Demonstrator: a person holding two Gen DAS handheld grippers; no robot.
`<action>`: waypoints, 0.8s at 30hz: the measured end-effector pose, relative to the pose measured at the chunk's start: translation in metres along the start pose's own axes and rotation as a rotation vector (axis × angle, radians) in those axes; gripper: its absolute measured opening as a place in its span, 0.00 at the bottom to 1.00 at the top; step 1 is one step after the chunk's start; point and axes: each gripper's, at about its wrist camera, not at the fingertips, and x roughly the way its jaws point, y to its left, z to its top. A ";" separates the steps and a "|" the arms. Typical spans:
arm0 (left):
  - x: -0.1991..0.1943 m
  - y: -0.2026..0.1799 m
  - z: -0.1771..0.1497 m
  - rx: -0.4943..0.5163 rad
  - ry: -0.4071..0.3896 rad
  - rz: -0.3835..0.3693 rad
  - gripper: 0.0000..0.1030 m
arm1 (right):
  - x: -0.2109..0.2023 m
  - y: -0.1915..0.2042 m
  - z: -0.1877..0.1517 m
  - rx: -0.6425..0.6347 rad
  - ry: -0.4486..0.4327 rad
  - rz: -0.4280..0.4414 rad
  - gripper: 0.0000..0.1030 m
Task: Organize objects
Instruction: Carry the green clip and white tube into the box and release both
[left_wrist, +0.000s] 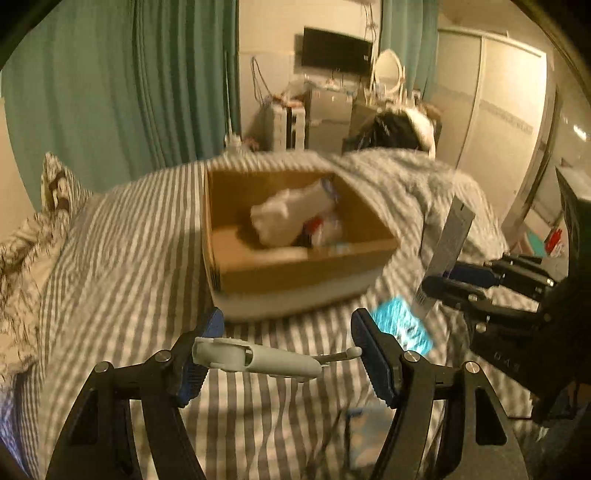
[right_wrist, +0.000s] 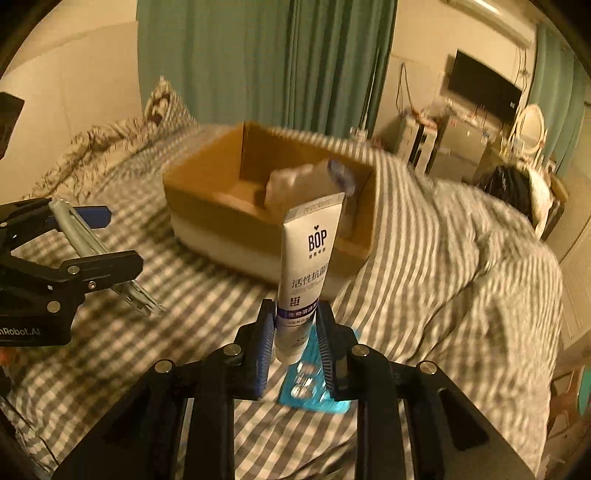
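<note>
An open cardboard box (left_wrist: 295, 264) stands on the striped bed and holds a white bag (left_wrist: 291, 212) and other items; it also shows in the right wrist view (right_wrist: 218, 206). My left gripper (left_wrist: 288, 328) holds a grey razor-like tool (left_wrist: 258, 356) crosswise between its fingers, in front of the box. My right gripper (right_wrist: 295, 332) is shut on a white BOP toothpaste tube (right_wrist: 310, 266), held upright. A blue blister pack (right_wrist: 314, 384) lies on the bed under it; it also shows in the left wrist view (left_wrist: 402, 326).
A rumpled striped duvet (right_wrist: 461, 266) lies to the right of the box. Patterned pillows (left_wrist: 33, 236) lie at the left. Green curtains (left_wrist: 110, 81), a wall TV (left_wrist: 336, 51) and cluttered furniture stand behind the bed.
</note>
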 end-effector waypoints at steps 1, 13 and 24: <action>-0.003 0.000 0.009 -0.001 -0.018 0.000 0.71 | -0.003 -0.003 0.007 -0.001 -0.014 0.004 0.22; 0.012 0.006 0.106 -0.005 -0.167 -0.015 0.71 | -0.008 -0.034 0.092 0.002 -0.131 0.008 0.21; 0.084 0.029 0.125 -0.035 -0.121 0.015 0.71 | 0.062 -0.045 0.115 -0.009 -0.061 0.038 0.21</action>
